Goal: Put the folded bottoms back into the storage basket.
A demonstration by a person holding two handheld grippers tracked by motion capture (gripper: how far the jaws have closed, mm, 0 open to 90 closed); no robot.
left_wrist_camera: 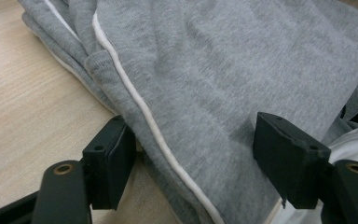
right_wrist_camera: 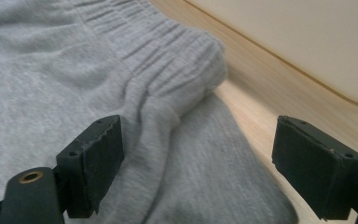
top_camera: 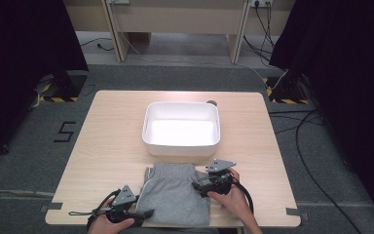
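A folded pair of grey shorts (top_camera: 175, 194) lies at the near edge of the worktop (top_camera: 102, 141), just in front of the white tub (top_camera: 181, 129), probably so it can be lifted straight in. The left tongs (top_camera: 145, 213) stand apart, straddling the piped hem at the near left corner of the bundle without clamping it. The right tongs (top_camera: 198, 185), also apart, bracket the elastic waistband (right_wrist_camera: 168, 60) on the right side, likely so both ends rise together and the fold holds.

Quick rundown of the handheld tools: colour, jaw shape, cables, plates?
Both tools, left and right, are black, each topped by a grey three-cornered plate with dark holes and trailing a black cable. Jaws are blocky black rectangular pads on arms with brass-coloured eyelets. No sleeves visible on the forearms.
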